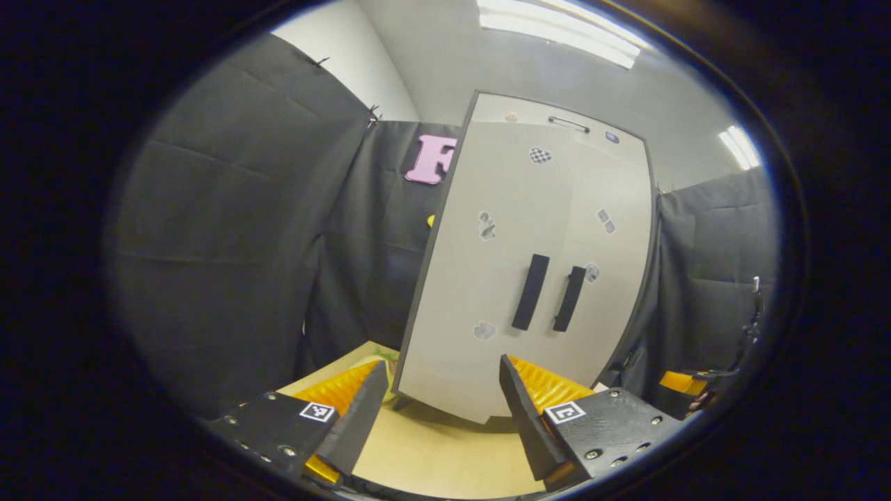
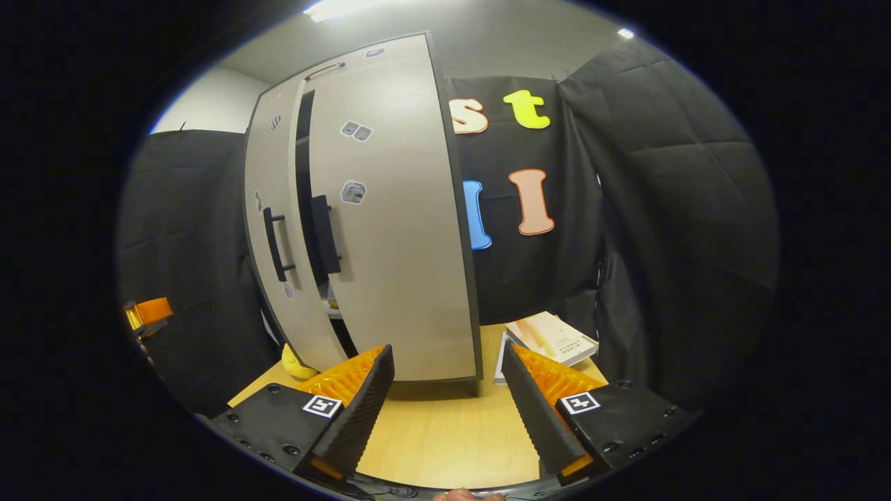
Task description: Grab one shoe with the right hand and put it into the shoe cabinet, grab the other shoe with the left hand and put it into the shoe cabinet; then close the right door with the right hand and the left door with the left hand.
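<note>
The grey shoe cabinet (image 1: 487,278) stands on the wooden table (image 1: 445,452), its two black handles (image 1: 530,291) side by side. In the right gripper view a narrow dark gap (image 2: 303,174) runs between the left door (image 2: 275,167) and the right door (image 2: 390,229), so they are not quite together. My left gripper (image 1: 442,410) is open and empty, just short of the cabinet's lower front. My right gripper (image 2: 445,403) is also open and empty, in front of the right door's bottom edge. The other gripper (image 1: 686,381) shows at the far right of the left gripper view.
A stack of books (image 2: 550,337) lies on the table to the right of the cabinet. A small yellow object (image 2: 296,365) sits at the cabinet's lower left corner. Black cloth walls close in on both sides.
</note>
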